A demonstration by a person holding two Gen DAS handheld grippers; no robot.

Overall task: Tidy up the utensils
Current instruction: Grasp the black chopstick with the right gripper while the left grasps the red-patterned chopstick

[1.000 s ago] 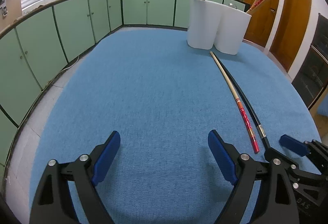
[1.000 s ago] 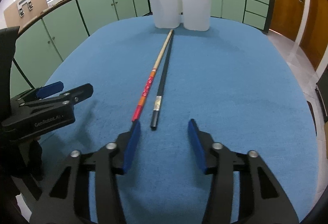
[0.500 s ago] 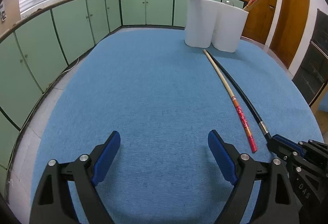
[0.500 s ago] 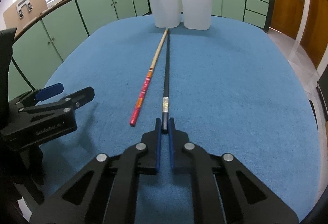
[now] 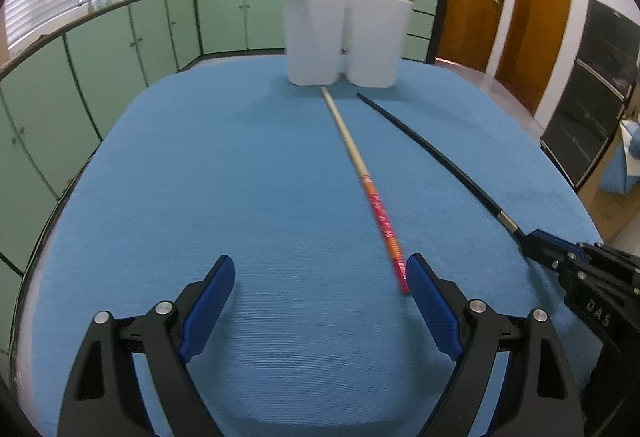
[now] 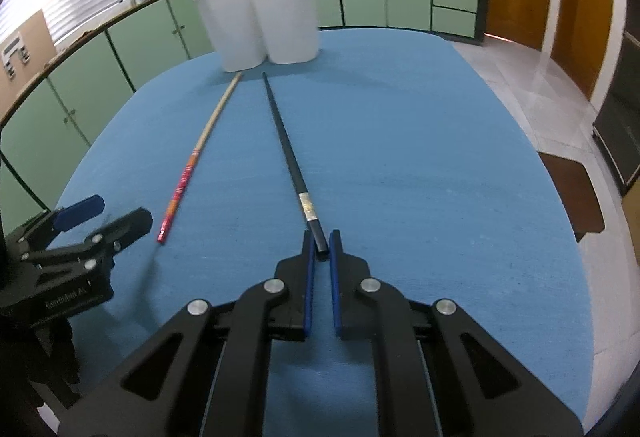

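A black chopstick [image 6: 288, 153] lies on the blue table, its tip pointing at the white two-part holder [image 6: 260, 25]. My right gripper [image 6: 321, 251] is shut on its near end. It also shows in the left wrist view [image 5: 432, 153], held by the right gripper [image 5: 538, 247]. A wooden chopstick with a red end [image 5: 360, 173] lies beside it, its red tip just at my open left gripper's [image 5: 320, 277] right finger [image 5: 430, 301]. In the right wrist view the red chopstick [image 6: 192, 165] lies left of the black one, with the left gripper [image 6: 104, 215] near its end.
The white holder [image 5: 344, 37] stands at the table's far edge with several chopsticks in each cup. Green cabinets [image 5: 120, 49] run round the left and back. Wooden doors [image 5: 532, 9] and a dark oven [image 5: 592, 109] are at the right. The blue table cloth [image 5: 200, 177] covers the whole top.
My right gripper, shut on the black chopstick's end, has swung it to the right, away from the red one. My left gripper has moved right, toward the red chopstick's end.
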